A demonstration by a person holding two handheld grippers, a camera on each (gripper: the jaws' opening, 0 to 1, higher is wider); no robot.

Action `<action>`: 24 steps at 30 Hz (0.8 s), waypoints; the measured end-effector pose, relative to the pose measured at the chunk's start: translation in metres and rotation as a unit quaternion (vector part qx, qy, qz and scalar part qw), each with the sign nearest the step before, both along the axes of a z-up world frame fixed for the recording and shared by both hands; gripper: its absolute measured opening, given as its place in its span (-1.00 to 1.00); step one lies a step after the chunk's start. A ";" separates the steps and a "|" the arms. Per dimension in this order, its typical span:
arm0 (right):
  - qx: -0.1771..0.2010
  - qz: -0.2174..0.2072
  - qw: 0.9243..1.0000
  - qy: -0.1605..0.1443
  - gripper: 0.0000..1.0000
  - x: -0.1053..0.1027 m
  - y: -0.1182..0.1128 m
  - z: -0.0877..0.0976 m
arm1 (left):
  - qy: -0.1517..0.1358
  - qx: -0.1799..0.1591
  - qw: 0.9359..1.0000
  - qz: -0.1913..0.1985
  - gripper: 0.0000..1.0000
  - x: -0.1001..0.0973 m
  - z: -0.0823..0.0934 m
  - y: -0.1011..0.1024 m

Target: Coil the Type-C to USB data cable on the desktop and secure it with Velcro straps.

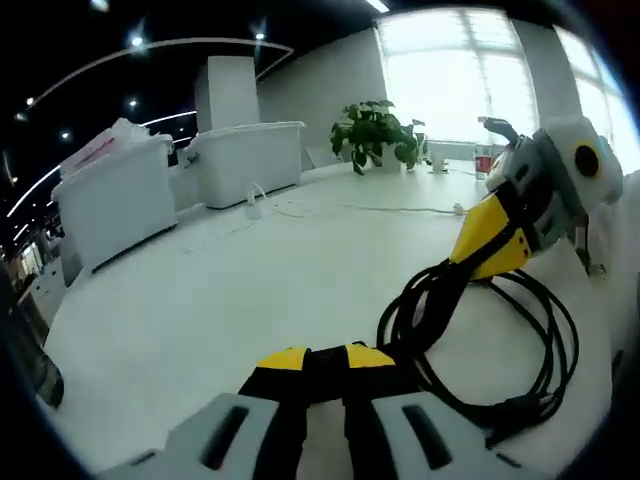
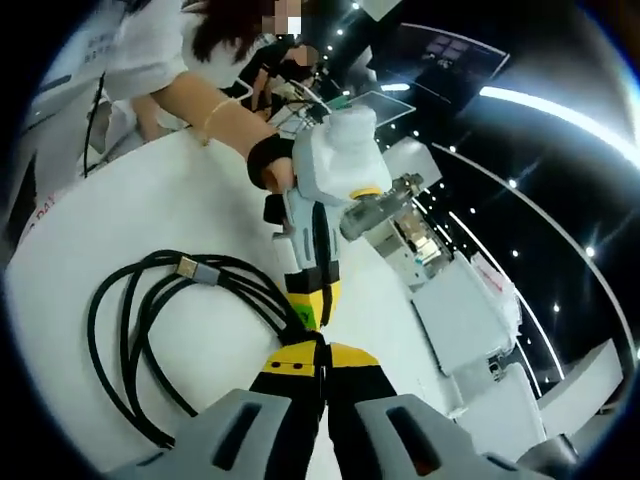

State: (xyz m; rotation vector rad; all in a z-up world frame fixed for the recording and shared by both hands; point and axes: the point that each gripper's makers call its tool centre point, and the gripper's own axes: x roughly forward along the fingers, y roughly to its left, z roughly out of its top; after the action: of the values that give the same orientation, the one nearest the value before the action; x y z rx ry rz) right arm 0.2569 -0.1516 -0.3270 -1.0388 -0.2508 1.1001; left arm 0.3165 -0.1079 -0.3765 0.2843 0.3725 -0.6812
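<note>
The black data cable point(image 1: 500, 330) lies in a loose coil of several loops on the white desktop point(image 1: 220, 300). In the right gripper view the cable coil point(image 2: 150, 320) spreads to the left, its metal USB plug point(image 2: 190, 268) on top. The loops gather into one bundle, and both grippers meet there. My left gripper point(image 1: 326, 358) is shut, yellow tips together at the bundle's near end. My right gripper point(image 1: 478, 255) comes in from the right, shut on the strands. From its own camera my right gripper point(image 2: 322, 352) pinches the bundle tip to tip with the left gripper point(image 2: 314, 298).
Two white bins point(image 1: 115, 195) point(image 1: 245, 160) stand at the back left of the desktop, a potted plant point(image 1: 375, 130) behind them by the window. A thin white cable point(image 1: 300, 210) trails near the bins. A person's arm point(image 2: 215, 110) holds the left gripper.
</note>
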 end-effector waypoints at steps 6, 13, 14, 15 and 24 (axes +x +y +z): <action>-0.010 -0.024 0.999 0.032 -0.97 0.005 0.006 -0.004 | -0.025 -0.019 0.999 0.032 -0.85 -0.014 0.023 0.019; -0.045 -0.023 0.997 0.052 -0.97 0.014 0.026 -0.012 | -0.018 0.037 0.999 0.016 -0.89 -0.016 0.001 0.014; -0.051 -0.023 0.996 0.065 -0.97 0.015 0.029 -0.015 | -0.015 0.035 0.999 0.011 -0.89 -0.015 -0.002 0.011; -0.054 -0.023 0.996 0.071 -0.97 0.018 0.032 -0.016 | -0.013 0.031 0.999 0.009 -0.90 -0.015 -0.003 0.010; -0.121 -0.034 0.984 0.125 -0.97 0.043 0.049 -0.040 | -0.029 0.011 0.999 0.029 -0.89 -0.012 0.007 0.020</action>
State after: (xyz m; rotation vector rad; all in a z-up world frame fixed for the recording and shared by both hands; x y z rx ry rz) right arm 0.2999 -0.1027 -0.3672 -1.1005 0.1225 1.2055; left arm 0.3047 -0.0874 -0.3699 0.3130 0.3322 -0.6108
